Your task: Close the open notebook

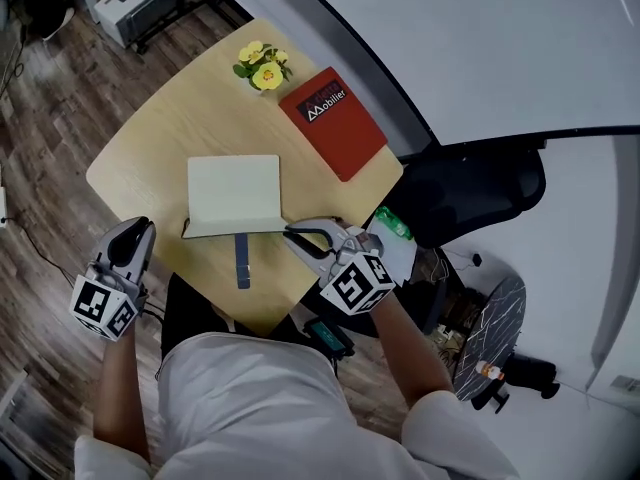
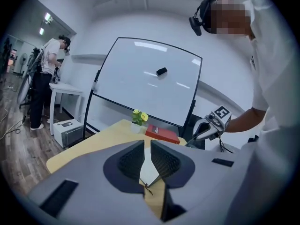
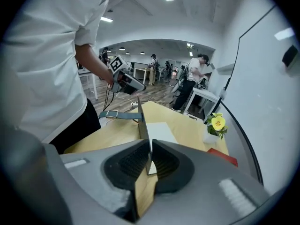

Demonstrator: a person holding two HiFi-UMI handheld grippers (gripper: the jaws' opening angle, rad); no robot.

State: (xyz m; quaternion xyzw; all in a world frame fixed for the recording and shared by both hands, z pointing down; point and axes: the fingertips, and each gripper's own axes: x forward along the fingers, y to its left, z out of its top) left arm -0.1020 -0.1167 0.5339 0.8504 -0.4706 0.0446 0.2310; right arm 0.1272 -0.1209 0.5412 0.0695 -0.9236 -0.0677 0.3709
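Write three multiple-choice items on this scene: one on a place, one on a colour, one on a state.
1. Where does the red book lie? A on a shelf; B beside the flowers; C on the floor.
2. What colour are the flowers? A yellow; B blue; C white.
3. How are the right tongs? A wide open; B holding a pen; C shut on the notebook cover.
Key: B, the book lies right by them; A, the petals are yellow; C, the thin cover stands clamped in them.

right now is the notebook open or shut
Open: the notebook shows a white page, cover pinched upright in the right gripper.
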